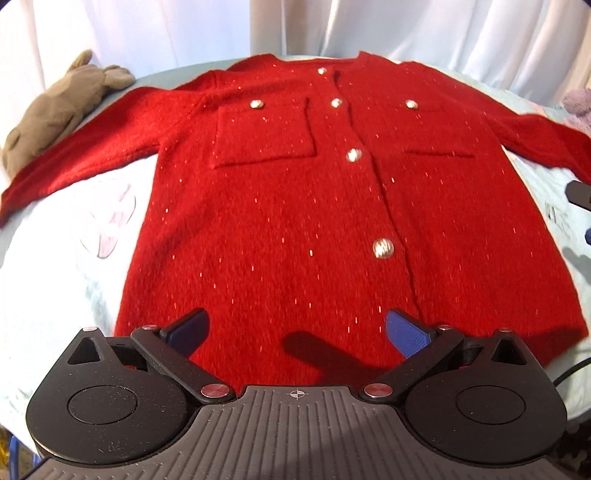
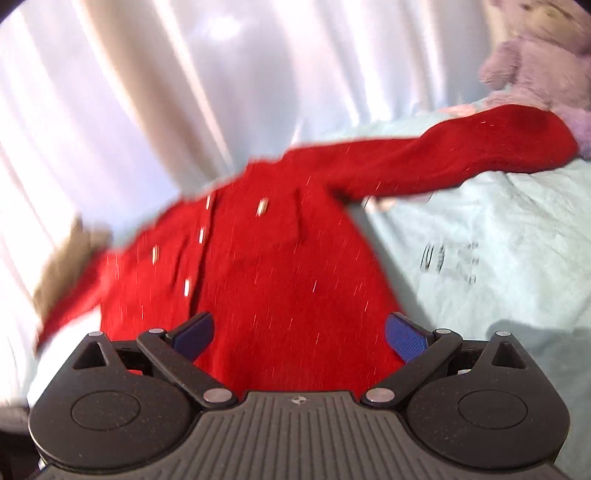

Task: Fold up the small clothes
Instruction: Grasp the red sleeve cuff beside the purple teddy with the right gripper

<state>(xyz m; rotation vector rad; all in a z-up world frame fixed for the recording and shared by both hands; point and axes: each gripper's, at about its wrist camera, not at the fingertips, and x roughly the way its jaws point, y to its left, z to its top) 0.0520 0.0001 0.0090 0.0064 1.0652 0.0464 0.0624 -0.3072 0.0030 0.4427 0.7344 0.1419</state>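
**Red cardigan spread flat, both claws wide at hem**

Red cardigan (image 1: pixel 314 206) lies face up, buttoned, on a pale blue sheet (image 1: pixel 66 295), collar toward 12 o'clock, hem toward 6 o'clock. Both sleeves spread outward, at 9 and 3 o'clock. Gold buttons (image 1: pixel 382 248) run down the placket; one sits on each chest pocket flap.

Left claw (image 1: pixel 295 332): jaws wide apart, holding nothing, above the hem near the placket. Its shadow falls on the knit between the fingers.

Right claw (image 2: pixel 299 336): jaws wide, holding nothing, over the hem at the cardigan's side edge. This view is motion-blurred.

Brown plush toy (image 1: pixel 55 110) beside the sleeve at 10 o'clock. Purple plush toy (image 2: pixel 543 62) touching the other cuff at 2 o'clock. White curtain (image 1: pixel 295 26) behind.
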